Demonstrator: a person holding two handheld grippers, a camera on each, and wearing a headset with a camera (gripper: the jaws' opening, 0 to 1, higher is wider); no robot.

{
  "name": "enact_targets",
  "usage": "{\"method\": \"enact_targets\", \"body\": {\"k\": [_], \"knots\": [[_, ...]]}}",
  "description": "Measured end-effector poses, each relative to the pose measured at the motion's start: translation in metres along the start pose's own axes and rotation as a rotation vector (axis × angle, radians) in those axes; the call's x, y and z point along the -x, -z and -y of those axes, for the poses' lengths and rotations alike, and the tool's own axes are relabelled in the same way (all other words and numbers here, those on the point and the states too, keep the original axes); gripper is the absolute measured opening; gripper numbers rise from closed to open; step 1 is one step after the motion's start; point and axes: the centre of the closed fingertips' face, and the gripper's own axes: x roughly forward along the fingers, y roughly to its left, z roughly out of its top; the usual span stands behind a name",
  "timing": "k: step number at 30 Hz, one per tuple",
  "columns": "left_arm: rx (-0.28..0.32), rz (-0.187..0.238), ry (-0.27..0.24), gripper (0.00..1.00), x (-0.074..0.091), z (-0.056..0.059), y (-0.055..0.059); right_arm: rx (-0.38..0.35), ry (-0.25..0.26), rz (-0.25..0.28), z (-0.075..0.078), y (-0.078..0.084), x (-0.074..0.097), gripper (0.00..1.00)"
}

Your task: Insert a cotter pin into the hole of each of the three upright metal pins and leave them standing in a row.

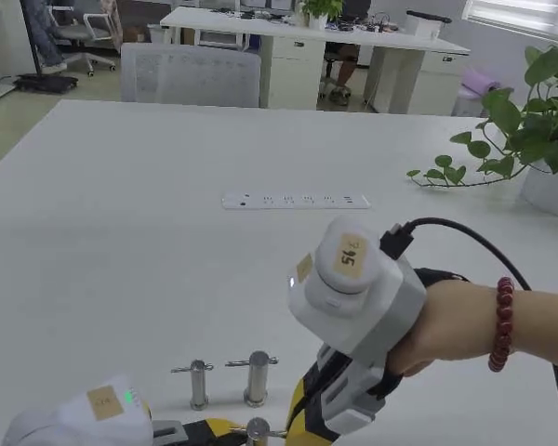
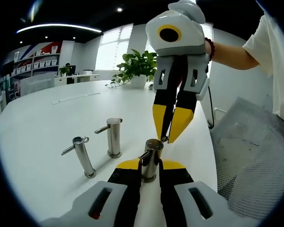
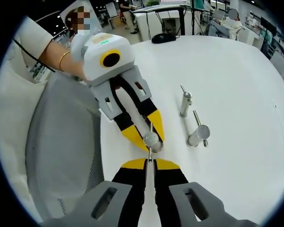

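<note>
The third metal pin (image 2: 151,156) stands upright on the white counter (image 1: 167,279), close to the person, and the left hand-held gripper (image 2: 151,166) grasps it between its jaws. The right hand-held gripper (image 3: 150,163) comes at it from the opposite side, its yellow tips clenched on a cotter pin (image 2: 144,155) that crosses the pin's head; I cannot tell whether it is fully through. Just beyond, a second metal pin (image 1: 257,376) and a leftmost metal pin (image 1: 198,383) stand free side by side, each with a pin through its top.
</note>
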Motion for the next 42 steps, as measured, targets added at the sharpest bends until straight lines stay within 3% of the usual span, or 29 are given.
{"method": "enact_targets", "body": {"k": [42], "knots": [[-0.006, -0.002, 0.0, 0.12, -0.001, 0.0, 0.001, 0.022, 0.009, 0.015, 0.001, -0.011, -0.006, 0.07]]}}
